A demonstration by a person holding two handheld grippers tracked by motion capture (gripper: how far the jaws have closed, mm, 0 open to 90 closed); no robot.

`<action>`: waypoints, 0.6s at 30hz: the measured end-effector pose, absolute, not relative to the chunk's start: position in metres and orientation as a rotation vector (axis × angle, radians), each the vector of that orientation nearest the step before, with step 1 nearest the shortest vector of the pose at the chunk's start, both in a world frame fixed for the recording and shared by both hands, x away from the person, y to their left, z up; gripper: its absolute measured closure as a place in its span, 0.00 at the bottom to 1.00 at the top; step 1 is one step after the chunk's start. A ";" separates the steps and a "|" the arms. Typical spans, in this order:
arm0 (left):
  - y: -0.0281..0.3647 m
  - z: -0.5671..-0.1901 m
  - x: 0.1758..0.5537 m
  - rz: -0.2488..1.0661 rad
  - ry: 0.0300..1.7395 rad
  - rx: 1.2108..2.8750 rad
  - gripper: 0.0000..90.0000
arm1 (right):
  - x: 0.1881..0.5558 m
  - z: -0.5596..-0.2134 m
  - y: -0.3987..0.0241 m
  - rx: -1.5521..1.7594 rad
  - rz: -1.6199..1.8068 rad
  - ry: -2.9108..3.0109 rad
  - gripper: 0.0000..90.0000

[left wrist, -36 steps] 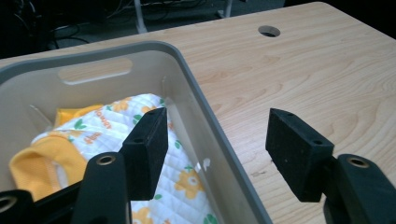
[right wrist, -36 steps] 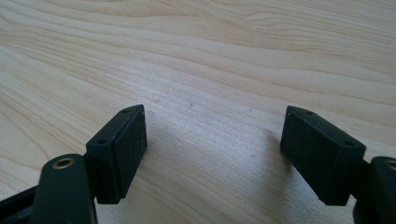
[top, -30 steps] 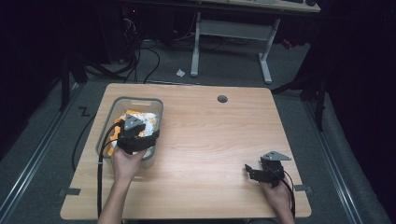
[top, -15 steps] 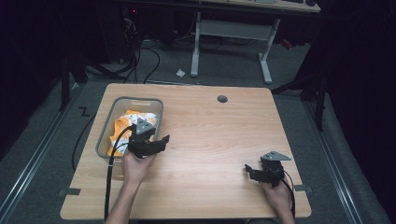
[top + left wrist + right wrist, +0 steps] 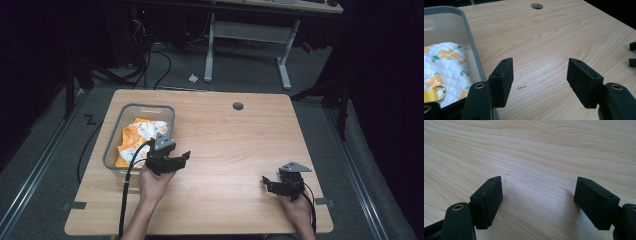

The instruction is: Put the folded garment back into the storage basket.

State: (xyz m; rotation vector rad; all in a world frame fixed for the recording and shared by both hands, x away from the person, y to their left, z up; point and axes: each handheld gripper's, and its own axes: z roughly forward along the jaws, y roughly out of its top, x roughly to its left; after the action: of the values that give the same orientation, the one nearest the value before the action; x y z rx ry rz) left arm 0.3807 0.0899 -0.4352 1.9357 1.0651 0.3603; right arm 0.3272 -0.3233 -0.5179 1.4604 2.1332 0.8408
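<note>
Cloth (image 5: 140, 137), white with orange flowers and green leaves, lies bundled in one grey bin (image 5: 114, 150) at the left of the high view, on the left part of one wooden table (image 5: 225, 150); one cloth, one bin, two grippers, two hands.

Left gripper (image 5: 181, 159) sits at the centre left of the high view, just beside the bin's right wall, held by the left hand (image 5: 152, 179), its jaws spread apart with nothing between them; right gripper (image 5: 266, 182) sits at the lower right of that view, well apart from the bin, held by the right hand (image 5: 296, 207), jaws likewise wide with nothing in them.

In the left gripper view the gripper (image 5: 540, 82) looks over bare wood, with the bin wall (image 5: 474, 55) running up the left of the frame; this view alone shows the cloth's quilted surface (image 5: 446, 65), a yellow strap with a metal ring (image 5: 435, 93) at the lower left, and the tips of the other gripper at the right edge.

The right gripper view shows its gripper (image 5: 537, 200) above plain wood grain.

One round hole (image 5: 238, 106) sits in the table's upper middle; beyond the table, on dark floor, stand a white desk frame (image 5: 245, 45) and loose cables (image 5: 150, 60).
</note>
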 end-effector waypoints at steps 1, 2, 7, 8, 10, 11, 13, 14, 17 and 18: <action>0.089 -0.436 0.380 0.363 1.061 1.941 0.43 | 0.327 -0.518 -0.323 1.460 0.841 2.133 0.26; 0.087 -0.436 0.380 0.360 1.058 1.943 0.43 | 0.327 -0.518 -0.323 1.461 0.841 2.133 0.26; 0.081 -0.440 0.377 0.342 1.047 1.942 0.43 | 0.327 -0.518 -0.323 1.461 0.841 2.133 0.26; 0.080 -0.441 0.376 0.337 1.047 1.942 0.43 | 0.327 -0.518 -0.323 1.461 0.841 2.133 0.26; 0.078 -0.444 0.375 0.329 1.045 1.942 0.43 | 0.327 -0.518 -0.323 1.461 0.841 2.133 0.26; 0.077 -0.446 0.374 0.324 1.043 1.942 0.43 | 0.327 -0.518 -0.323 1.463 0.840 2.132 0.26; 0.075 -0.447 0.373 0.324 1.043 1.943 0.43 | 0.327 -0.518 -0.323 1.460 0.841 2.133 0.26; 0.073 -0.449 0.371 0.330 1.040 1.945 0.43 | 0.327 -0.518 -0.323 1.461 0.841 2.133 0.26; 0.069 -0.454 0.371 0.321 1.036 1.958 0.43 | 0.327 -0.518 -0.323 1.461 0.841 2.133 0.26; 0.068 -0.456 0.370 0.317 1.035 1.961 0.43 | 0.327 -0.518 -0.323 1.463 0.840 2.133 0.26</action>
State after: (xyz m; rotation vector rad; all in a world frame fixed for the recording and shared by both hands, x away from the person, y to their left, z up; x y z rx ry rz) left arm 0.3701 0.0678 -0.4557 1.9611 1.0354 0.3170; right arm 0.3271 -0.3232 -0.5178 1.4630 2.1325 0.8397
